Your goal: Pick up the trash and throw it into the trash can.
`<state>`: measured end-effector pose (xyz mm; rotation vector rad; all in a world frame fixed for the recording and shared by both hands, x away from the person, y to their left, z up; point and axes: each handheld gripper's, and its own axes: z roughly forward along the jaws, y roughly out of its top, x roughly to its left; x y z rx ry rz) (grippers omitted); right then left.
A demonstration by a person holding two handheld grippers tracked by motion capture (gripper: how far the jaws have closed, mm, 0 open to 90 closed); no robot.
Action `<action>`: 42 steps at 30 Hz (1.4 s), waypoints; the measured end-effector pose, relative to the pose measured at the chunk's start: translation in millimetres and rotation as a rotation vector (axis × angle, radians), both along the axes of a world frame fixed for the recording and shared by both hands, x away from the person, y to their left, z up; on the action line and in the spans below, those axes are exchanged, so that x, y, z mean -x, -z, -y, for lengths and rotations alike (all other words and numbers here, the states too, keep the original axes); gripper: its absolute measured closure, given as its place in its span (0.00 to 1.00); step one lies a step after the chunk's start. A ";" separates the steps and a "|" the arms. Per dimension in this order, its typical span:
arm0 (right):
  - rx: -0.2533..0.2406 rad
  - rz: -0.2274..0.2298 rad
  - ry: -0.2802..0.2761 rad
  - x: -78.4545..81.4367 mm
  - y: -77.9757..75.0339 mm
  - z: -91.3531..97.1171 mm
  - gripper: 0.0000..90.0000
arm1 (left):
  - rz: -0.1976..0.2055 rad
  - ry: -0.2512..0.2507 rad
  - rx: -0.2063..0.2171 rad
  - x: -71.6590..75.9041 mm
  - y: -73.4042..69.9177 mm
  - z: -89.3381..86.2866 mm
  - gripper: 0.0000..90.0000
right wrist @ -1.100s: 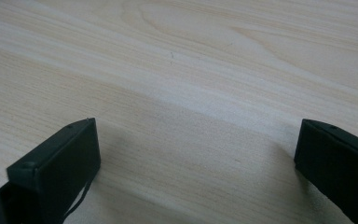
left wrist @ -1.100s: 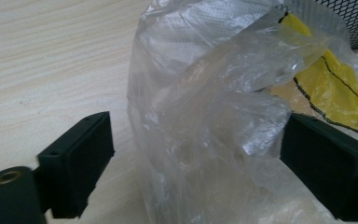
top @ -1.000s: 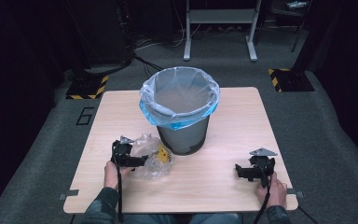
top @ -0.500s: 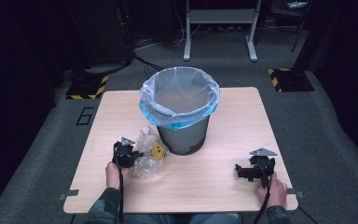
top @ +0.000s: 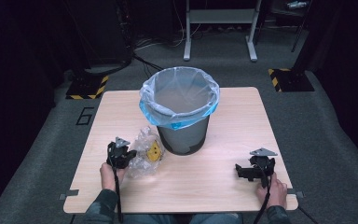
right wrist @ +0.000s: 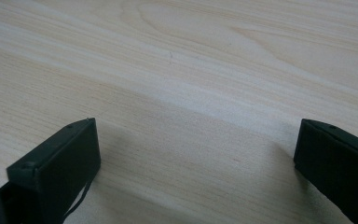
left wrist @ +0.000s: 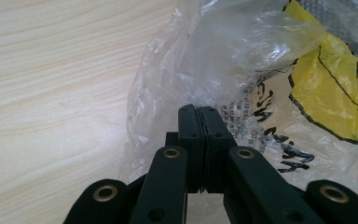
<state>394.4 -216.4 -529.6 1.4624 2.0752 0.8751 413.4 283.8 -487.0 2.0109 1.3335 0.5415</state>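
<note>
Plastic bag (top: pixel 145 151), pinched in left gripper (top: pixel 129 156) jaws, touches bin (top: pixel 182 112); right gripper (top: pixel 240 171) jaws spread apart.

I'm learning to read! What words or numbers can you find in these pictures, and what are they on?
"6": a dark outlined number on the grey floor, left of the table.
Black print on the clear plastic bag, beside its yellow patch: too creased and tilted to read.
No words on the bin.
</note>
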 end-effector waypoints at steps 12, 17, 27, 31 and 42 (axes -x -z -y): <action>0.000 0.000 0.000 0.0 0.0 0.0 0.00 | 0.029 -0.030 -0.002 8.3 -10.6 -17.1 0.98; 0.000 0.001 -0.003 -0.2 0.0 0.1 0.00 | 0.047 -0.038 -0.010 11.5 -18.0 -21.8 0.99; -0.001 0.000 0.005 -0.3 0.1 0.0 0.00 | 0.055 -0.042 -0.018 14.1 -27.9 -25.7 0.99; 0.000 -0.001 0.007 -0.3 0.0 0.2 0.00 | 0.070 -0.034 -0.027 14.8 -35.4 -28.8 0.99; -0.003 -0.002 0.008 -0.3 -0.1 0.5 0.00 | 0.090 -0.033 -0.039 14.7 -53.6 -31.0 0.99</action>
